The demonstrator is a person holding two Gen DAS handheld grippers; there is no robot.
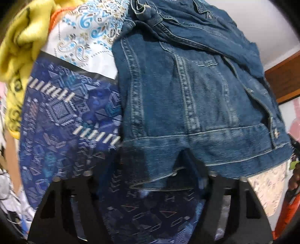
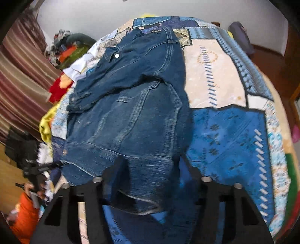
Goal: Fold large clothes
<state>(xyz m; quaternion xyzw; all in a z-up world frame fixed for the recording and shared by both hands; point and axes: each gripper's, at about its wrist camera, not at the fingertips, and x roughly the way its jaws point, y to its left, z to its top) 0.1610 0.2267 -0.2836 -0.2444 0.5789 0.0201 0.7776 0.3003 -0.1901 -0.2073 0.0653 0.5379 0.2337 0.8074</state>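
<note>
A patchwork bedspread (image 2: pixel 225 131) in blue, cream and white is covering the bed, and it is serving here as the landmark. At its far left corner a pile of mixed clothes (image 2: pixel 65 48), grey, orange and green, is lying. Beside the bedspread's left edge a striped curtain (image 2: pixel 22 78) in brown and cream is hanging. A yellow cloth (image 1: pixel 20 47) is lying crumpled on the bedspread's left side, near a white patch with a blue paisley print (image 1: pixel 86 37). Beyond the far right corner of the bedspread a purple object (image 2: pixel 240 37) is standing against the white wall (image 2: pixel 93 16); it is too blurred to identify.
</note>
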